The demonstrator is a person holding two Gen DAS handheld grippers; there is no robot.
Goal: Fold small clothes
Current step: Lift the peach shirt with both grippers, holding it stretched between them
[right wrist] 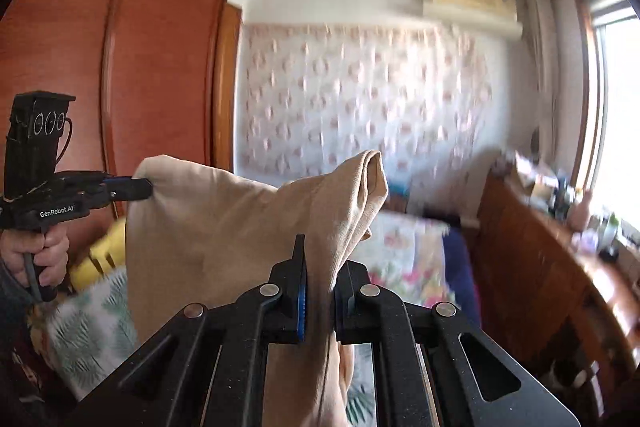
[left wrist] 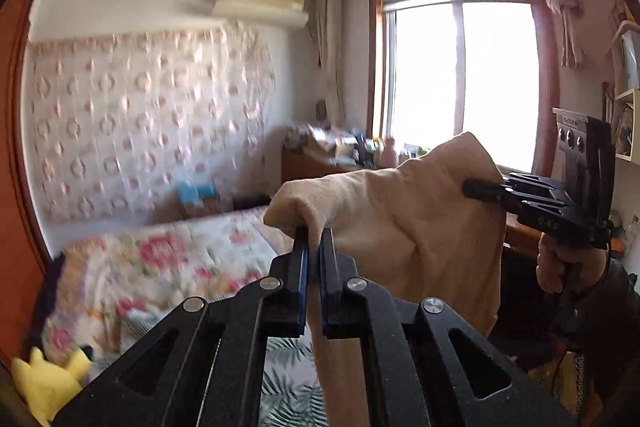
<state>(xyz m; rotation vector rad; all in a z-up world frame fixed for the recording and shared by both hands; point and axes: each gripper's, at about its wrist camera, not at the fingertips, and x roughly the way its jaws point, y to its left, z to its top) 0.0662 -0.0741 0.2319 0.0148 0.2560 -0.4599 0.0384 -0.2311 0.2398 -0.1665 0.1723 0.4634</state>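
Two black two-finger tools have the soft beige knit garment (left wrist: 400, 227) strung up in the air over the floral-quilted bed (left wrist: 180, 267). Left tool (left wrist: 314, 239), bottom centre of its own view, is pinching one top corner; right tool (right wrist: 320, 259) is pinching the other, cloth wedged between its fingers. Garment's top edge runs roughly level across the frame between them, and the rest hangs straight down, long axis vertical.

Daylight glare from window (left wrist: 460, 79); background motion-blurred; fisheye edges dark, curved.
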